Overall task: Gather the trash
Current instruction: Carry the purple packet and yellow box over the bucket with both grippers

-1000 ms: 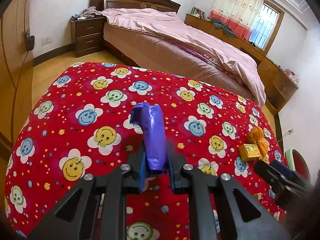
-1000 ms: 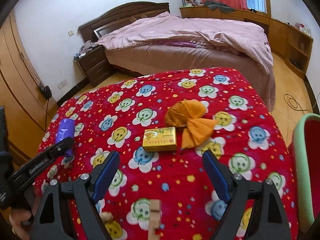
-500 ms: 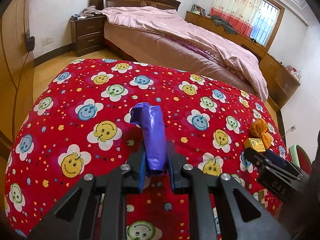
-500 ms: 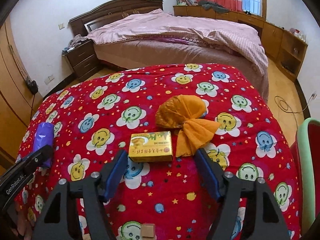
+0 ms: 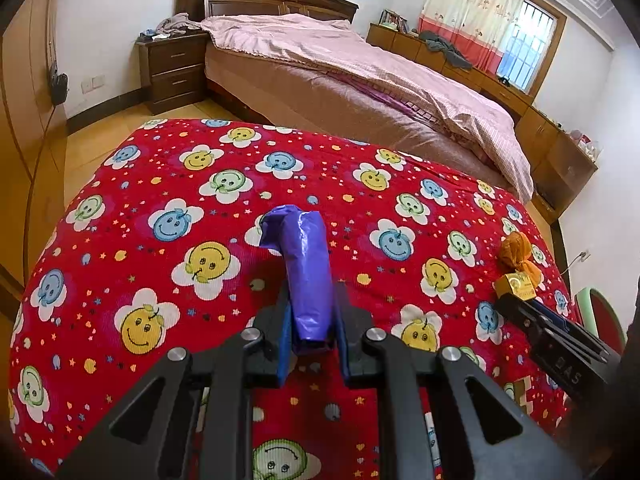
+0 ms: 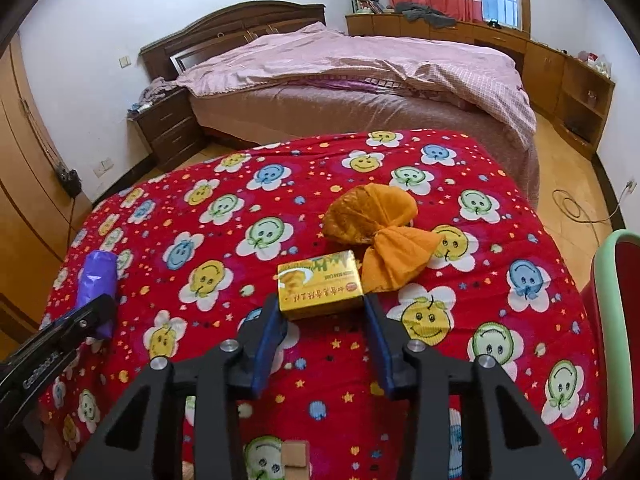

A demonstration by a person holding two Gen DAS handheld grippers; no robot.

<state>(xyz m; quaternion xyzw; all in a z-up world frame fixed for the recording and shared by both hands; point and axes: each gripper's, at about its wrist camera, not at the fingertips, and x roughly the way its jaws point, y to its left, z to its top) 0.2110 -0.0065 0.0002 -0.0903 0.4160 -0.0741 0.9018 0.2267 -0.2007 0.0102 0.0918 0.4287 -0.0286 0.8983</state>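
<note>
My left gripper (image 5: 310,320) is shut on a purple plastic roll (image 5: 306,272), held just above the red smiley-flower cloth (image 5: 160,184); the roll also shows in the right wrist view (image 6: 98,276). My right gripper (image 6: 322,312) is open, its blue pads on either side of the near end of a yellow box (image 6: 320,288) that lies on the cloth. A crumpled orange wrapper (image 6: 380,244) lies just behind the box. Box (image 5: 516,284) and wrapper (image 5: 518,250) also show at the right of the left wrist view.
A green-rimmed red bin (image 6: 612,320) stands at the table's right edge. A small wooden block (image 6: 296,454) lies near the front edge. Behind the table are a bed (image 6: 360,80), a nightstand (image 6: 168,128) and low cabinets (image 6: 560,68).
My right gripper has moved forward and down to the yellow box, and its jaws have narrowed around it. My left gripper still holds the purple roll, almost unmoved.
</note>
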